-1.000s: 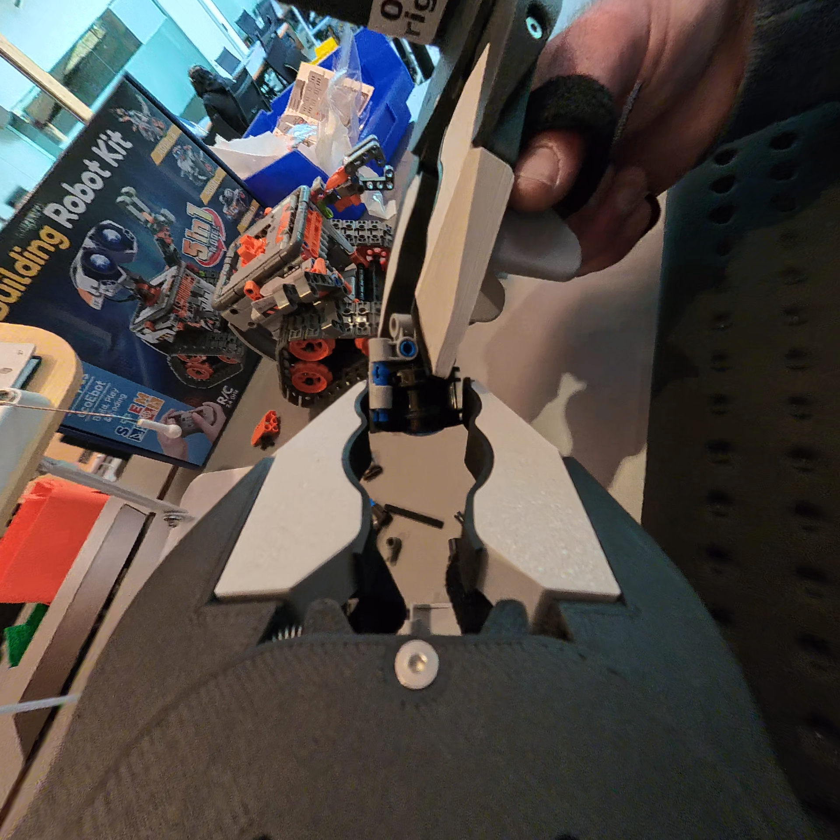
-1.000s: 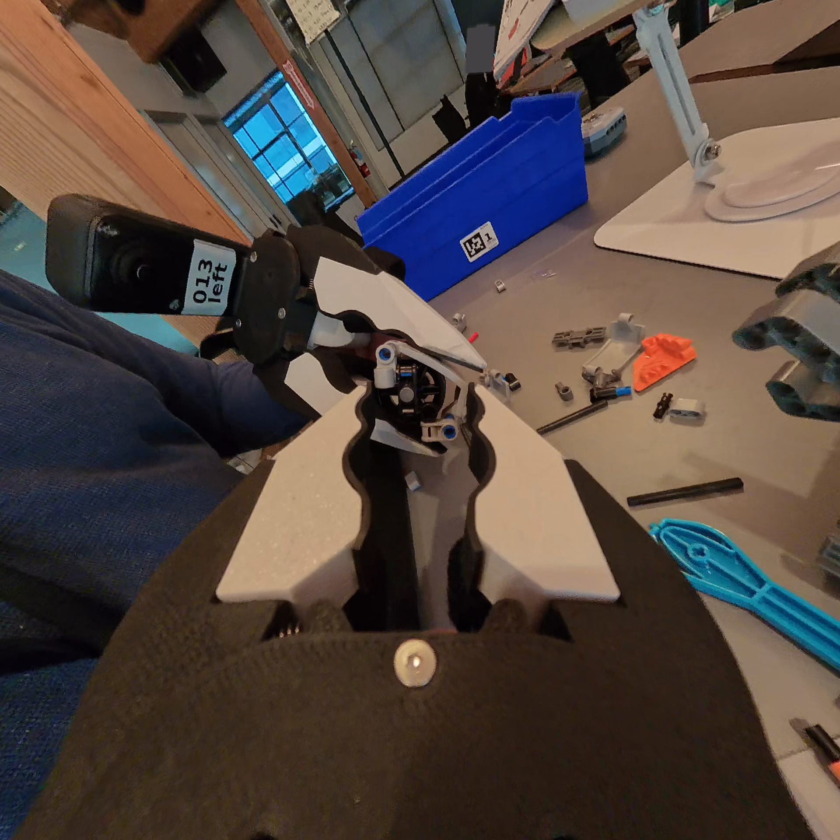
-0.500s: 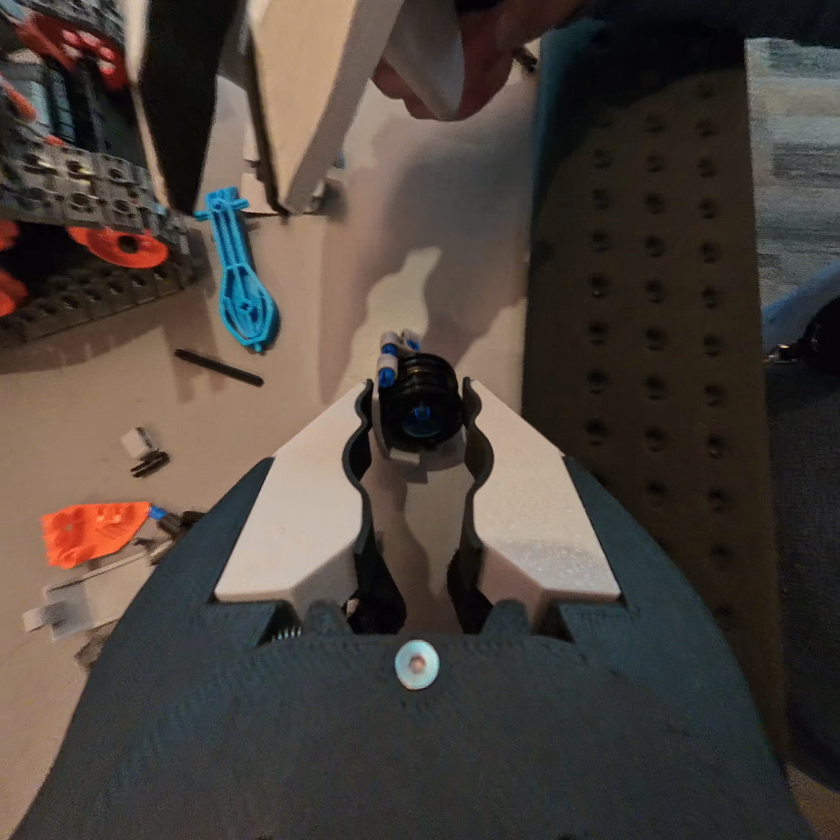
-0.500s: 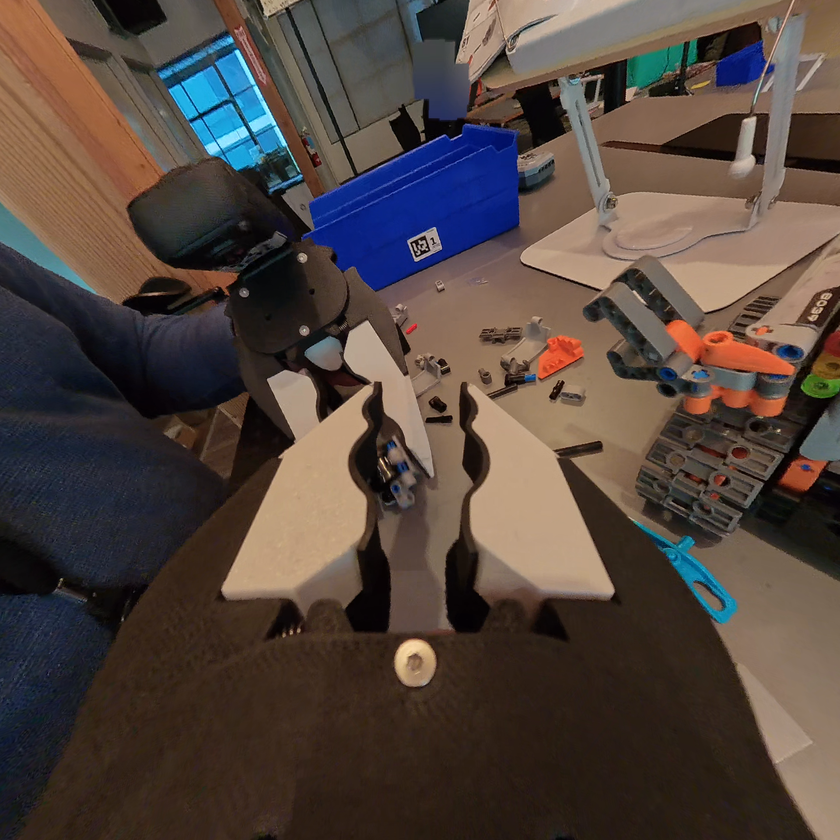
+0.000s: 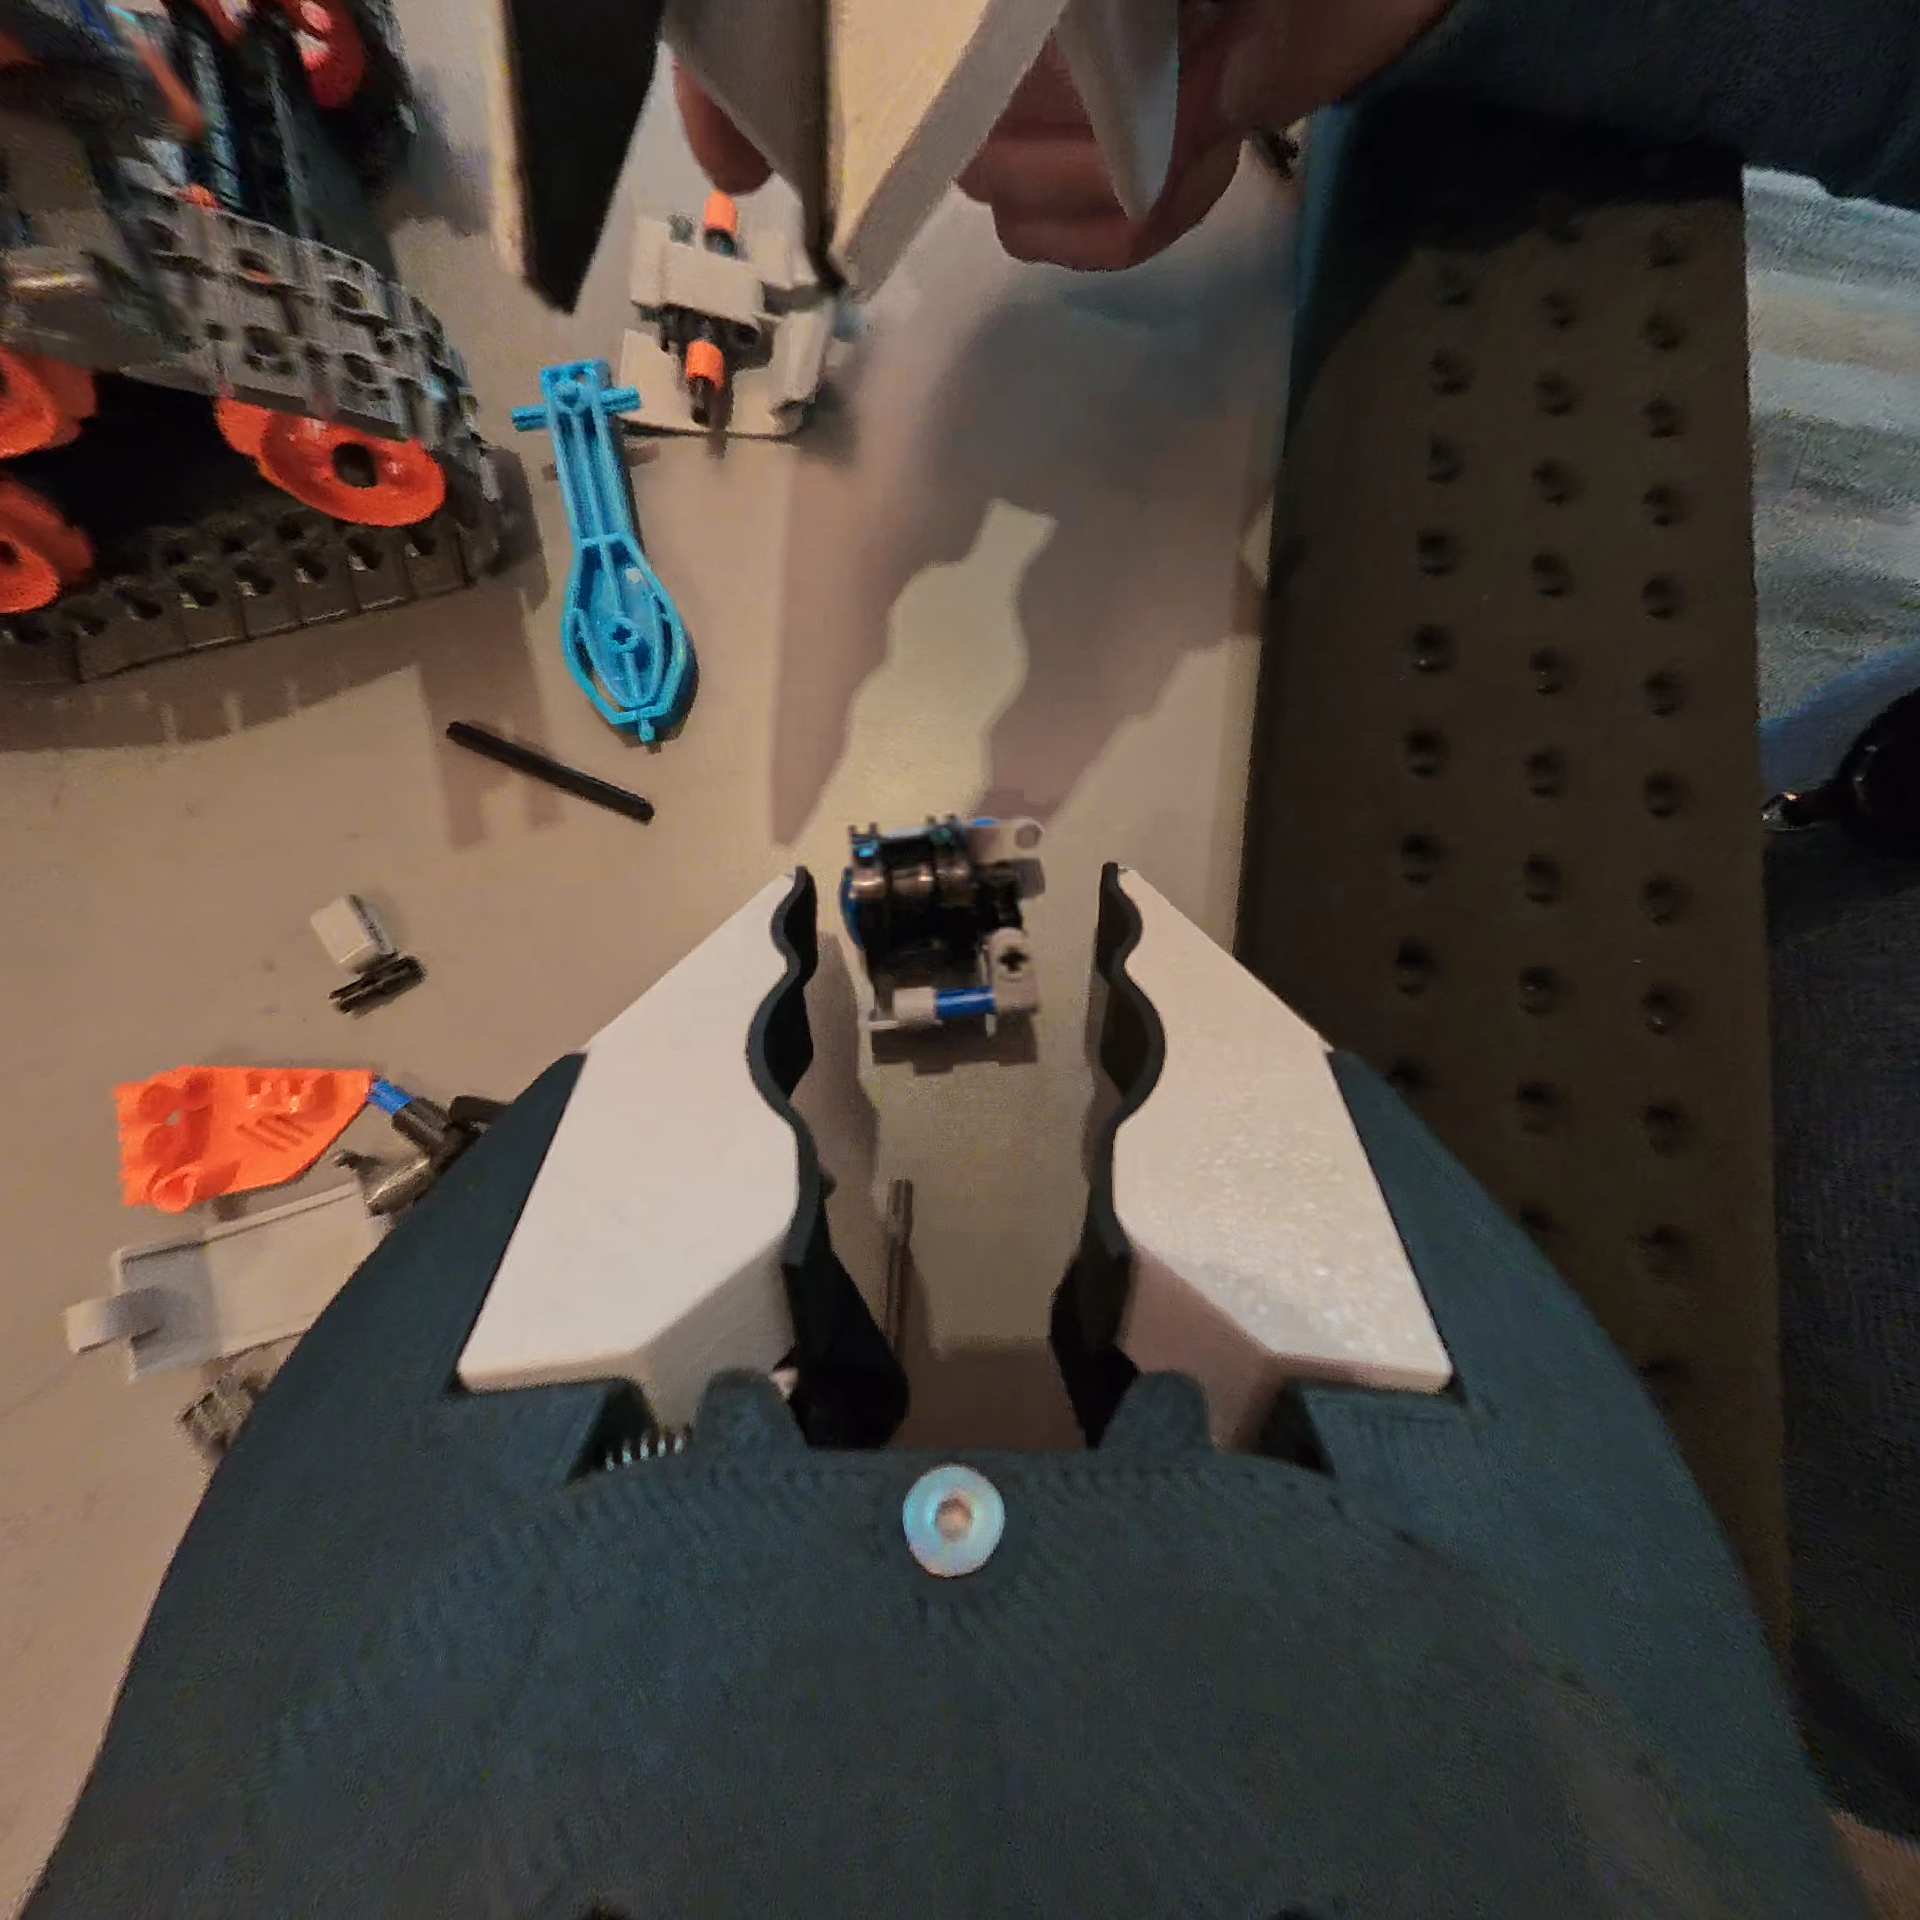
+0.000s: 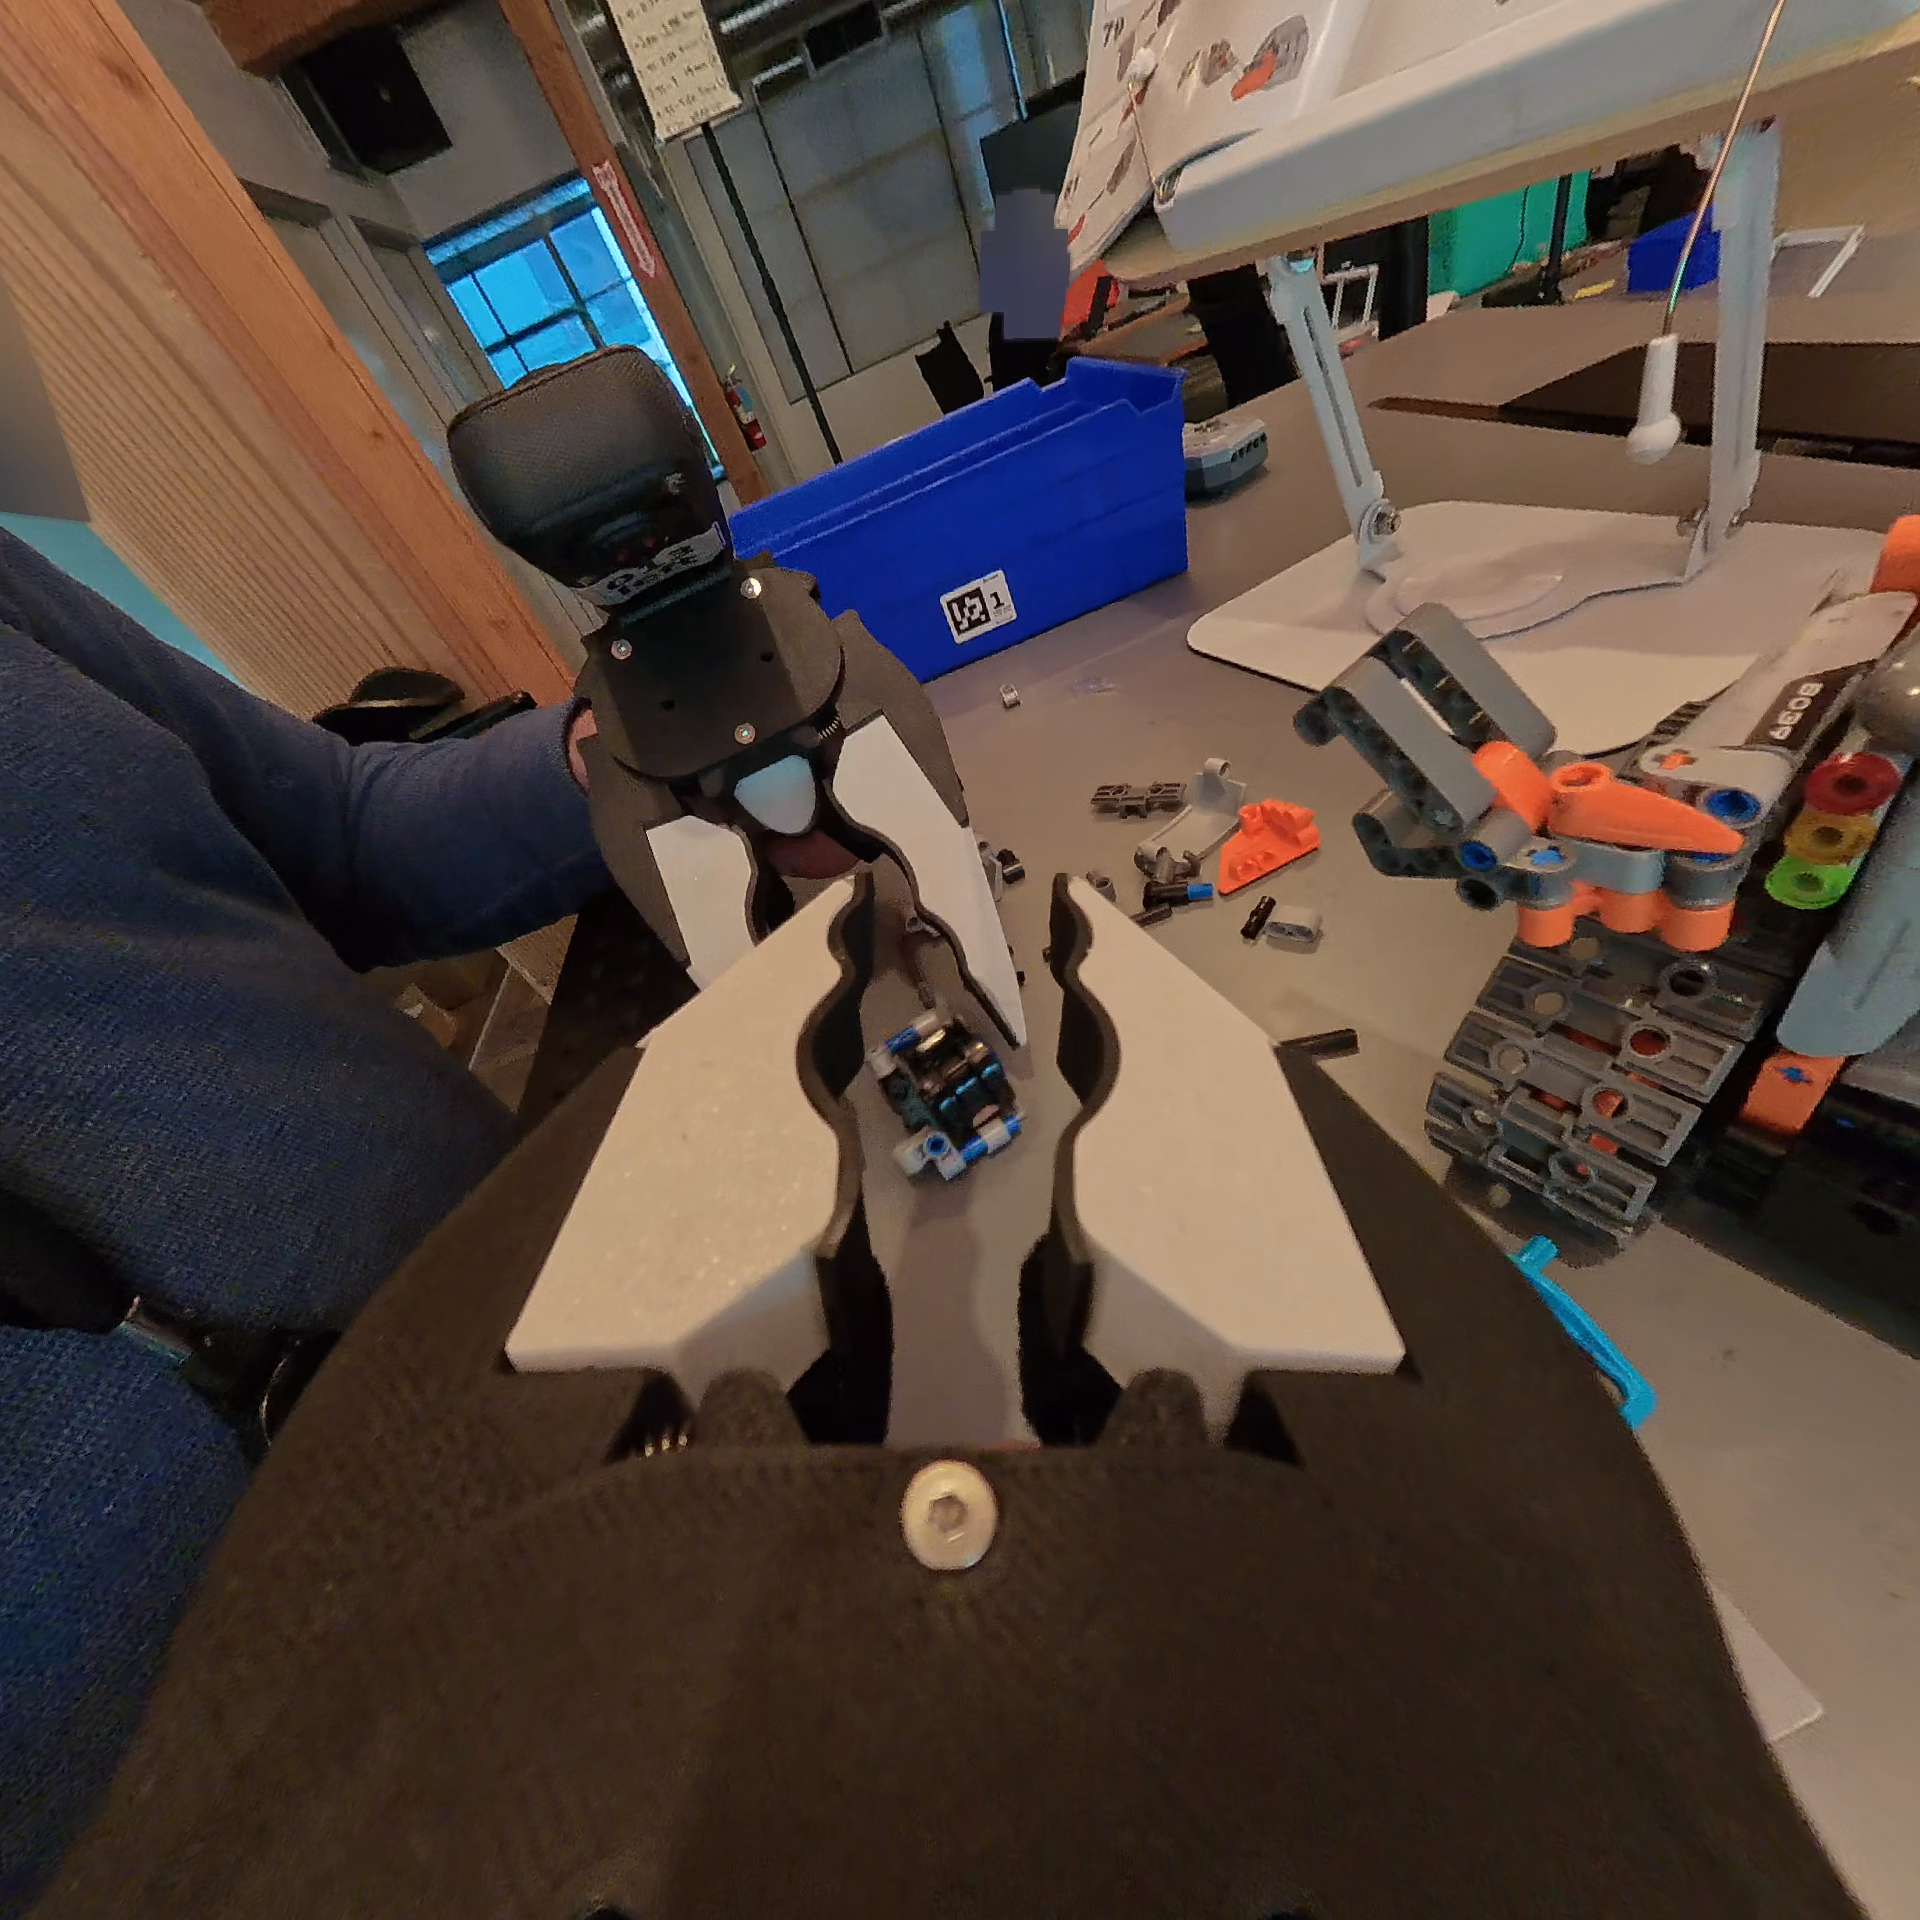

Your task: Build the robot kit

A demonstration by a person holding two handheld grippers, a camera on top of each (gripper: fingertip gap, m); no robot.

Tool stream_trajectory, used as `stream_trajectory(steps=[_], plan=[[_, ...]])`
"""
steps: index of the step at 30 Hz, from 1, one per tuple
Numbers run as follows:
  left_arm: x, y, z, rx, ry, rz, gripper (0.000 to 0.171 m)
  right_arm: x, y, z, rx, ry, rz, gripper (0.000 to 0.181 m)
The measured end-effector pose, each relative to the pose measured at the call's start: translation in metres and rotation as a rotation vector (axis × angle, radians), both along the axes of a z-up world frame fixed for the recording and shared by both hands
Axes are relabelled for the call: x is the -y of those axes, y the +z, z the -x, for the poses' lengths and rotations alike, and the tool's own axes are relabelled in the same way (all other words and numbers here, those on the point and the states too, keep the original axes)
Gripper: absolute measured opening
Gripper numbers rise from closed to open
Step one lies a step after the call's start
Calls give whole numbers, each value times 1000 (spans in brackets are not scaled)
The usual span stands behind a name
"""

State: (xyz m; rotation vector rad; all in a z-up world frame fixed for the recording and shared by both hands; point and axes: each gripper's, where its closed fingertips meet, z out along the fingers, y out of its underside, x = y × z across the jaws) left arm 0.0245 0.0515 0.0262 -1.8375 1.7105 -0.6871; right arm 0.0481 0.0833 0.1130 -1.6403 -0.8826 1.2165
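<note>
Your left gripper (image 5: pixel 951 894) hangs over the grey tabletop (image 5: pixel 987 644) with its white fingers spread apart and nothing between them but air. The small black, grey and blue brick assembly (image 5: pixel 940 925) lies on the table in the gap between the fingertips, touching neither finger. Your right gripper (image 6: pixel 956 904) is likewise spread wide and empty; in its view the same small assembly (image 6: pixel 945 1091) sits on the table between its fingers, clear of both.

To the left of your left gripper lie a thin black axle rod (image 5: pixel 549 771), a bright blue plastic separator tool (image 5: pixel 613 561), a small white block with a black pin (image 5: pixel 358 945), and an orange ribbed plastic panel (image 5: pixel 234 1132) beside a flat grey plate (image 5: pixel 223 1288). Farther out stands the tracked toy vehicle with grey treads and orange wheels (image 5: pixel 239 416). A grey piece with orange pins (image 5: pixel 717 312) rests just under the tips of your right gripper, seen at the top of the left wrist view. A dark perforated panel (image 5: pixel 1507 727) runs along the right of the table edge.

From the right wrist view, the vehicle's grey and orange claw arm (image 6: pixel 1507 810) reaches out to the right, well apart from the fingers. A blue plastic bin (image 6: pixel 987 509) stands behind, and a white stand (image 6: pixel 1455 582) holds a board over the table.
</note>
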Motion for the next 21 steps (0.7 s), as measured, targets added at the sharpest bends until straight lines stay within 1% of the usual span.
stream_trajectory(steps=[3,5,8,11,15,21], plan=[[-6,9,12,32,41,-25,57,-4,0,-2,-4,-20,-8,34],[-13,18,21,78,113,-57,57,-7,0,-3,3,-37,-20,35],[-29,28,36,147,228,-177,51,-7,7,-1,-16,-38,-51,33],[-42,32,44,170,286,-258,46,-9,10,4,-1,-37,-75,33],[-61,43,39,190,300,-337,39,-11,10,11,35,-33,-116,33],[-69,47,22,196,262,-341,39,-25,19,17,36,-44,-147,34]])
